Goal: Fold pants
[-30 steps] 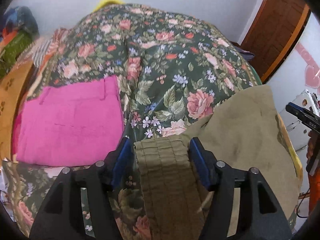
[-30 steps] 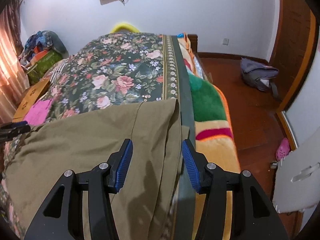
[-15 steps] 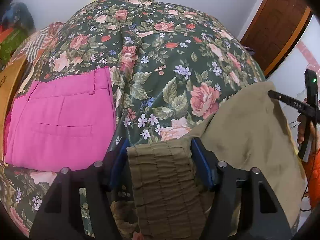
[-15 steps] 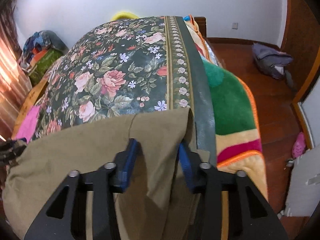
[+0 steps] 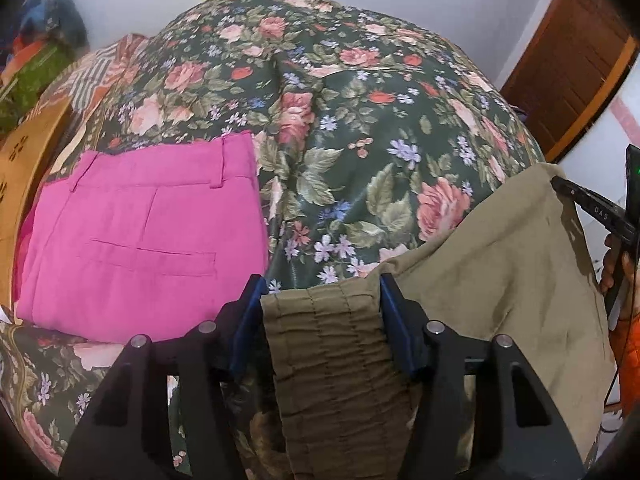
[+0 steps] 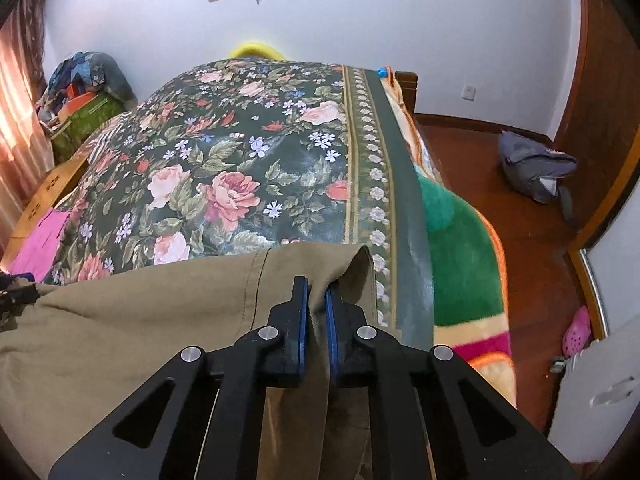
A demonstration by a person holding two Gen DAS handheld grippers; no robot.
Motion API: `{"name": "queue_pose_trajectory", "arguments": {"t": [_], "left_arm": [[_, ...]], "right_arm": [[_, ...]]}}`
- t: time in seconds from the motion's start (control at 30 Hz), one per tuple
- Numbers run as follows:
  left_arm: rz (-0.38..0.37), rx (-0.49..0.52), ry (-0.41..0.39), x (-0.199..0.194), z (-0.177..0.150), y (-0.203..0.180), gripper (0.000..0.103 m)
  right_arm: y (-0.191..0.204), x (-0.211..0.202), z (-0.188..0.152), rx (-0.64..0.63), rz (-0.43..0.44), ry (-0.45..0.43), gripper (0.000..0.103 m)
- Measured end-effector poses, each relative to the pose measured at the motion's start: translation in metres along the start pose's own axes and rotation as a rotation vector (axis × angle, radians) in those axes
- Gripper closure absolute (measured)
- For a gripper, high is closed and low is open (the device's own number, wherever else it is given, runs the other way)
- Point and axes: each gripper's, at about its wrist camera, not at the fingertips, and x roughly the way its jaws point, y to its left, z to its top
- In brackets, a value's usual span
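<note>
Olive-khaki pants [image 5: 492, 276] lie across the near edge of a floral bedspread [image 5: 340, 120]. In the left wrist view their gathered elastic waistband [image 5: 332, 344] runs between the blue pads of my left gripper [image 5: 320, 292], whose jaws stand wide apart on either side of it. In the right wrist view my right gripper [image 6: 316, 292] is shut on the hem end of the pants [image 6: 160, 320], with the cloth pinched between the pads. The right gripper also shows at the right edge of the left wrist view [image 5: 592, 208].
Folded pink pants [image 5: 136, 240] lie on the bed left of the waistband. A wooden box [image 5: 28, 160] stands at the bed's left side. A green and orange blanket [image 6: 452, 232] hangs over the right edge. A grey bag [image 6: 536, 168] lies on the wooden floor.
My right gripper has closed from wide open onto the pants' hem end. My left gripper has stayed open around the waistband and shifted slightly forward.
</note>
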Motion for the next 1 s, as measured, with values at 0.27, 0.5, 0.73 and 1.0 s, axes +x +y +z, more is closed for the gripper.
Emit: {"name": "queue_pose_trajectory", "arguments": {"t": [0.27, 0.5, 0.73, 1.0], "left_arm": [[0.027, 0.006, -0.052, -0.033, 0.003, -0.008, 0.044], [-0.016, 0.042, -0.104, -0.083, -0.015, -0.027, 0.038], [-0.007, 0.079, -0.100, -0.112, -0.067, -0.049, 0.028], [-0.024, 0.025, -0.027, -0.113, -0.126, -0.049, 0.025]], "right_arm": [[0.006, -0.027, 0.004, -0.016, -0.037, 0.004, 0.079], [0.025, -0.086, -0.027, -0.073, 0.036, -0.005, 0.065], [0.045, -0.125, -0.085, -0.068, 0.084, 0.020, 0.063], [0.061, -0.127, -0.142, -0.036, 0.124, 0.133, 0.063]]}}
